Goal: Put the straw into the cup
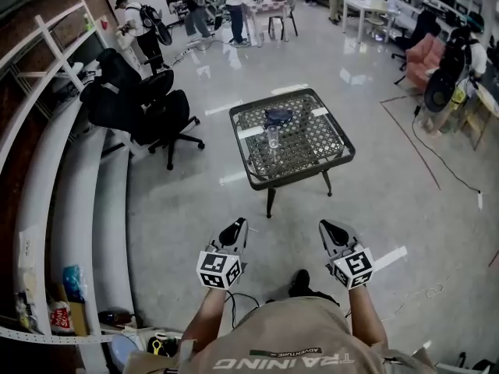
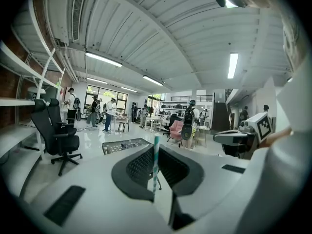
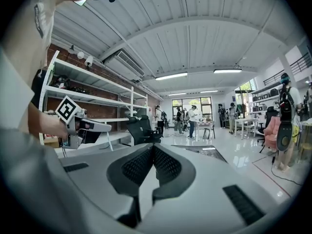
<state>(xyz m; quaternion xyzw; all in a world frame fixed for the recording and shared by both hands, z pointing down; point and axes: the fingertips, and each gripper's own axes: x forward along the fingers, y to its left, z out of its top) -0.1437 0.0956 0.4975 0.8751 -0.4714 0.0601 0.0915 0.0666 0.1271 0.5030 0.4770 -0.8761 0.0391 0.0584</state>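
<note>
Left gripper (image 2: 155, 149) jaws clamp the straw (image 2: 155, 162); right gripper (image 3: 152, 151) jaws together, empty. Cup (image 1: 273, 140) well ahead; the thin straw may slip.

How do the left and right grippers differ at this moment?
The left gripper is shut on a striped straw, which stands upright between its jaws; the right gripper is shut on nothing. The left gripper's pads are parted by the straw; the right gripper's tips meet. Both point toward the table from short of it.

Shirt (image 1: 296, 337) print, upside down, "TRAINING"; smaller line above it, "ADVENTURE"
</note>
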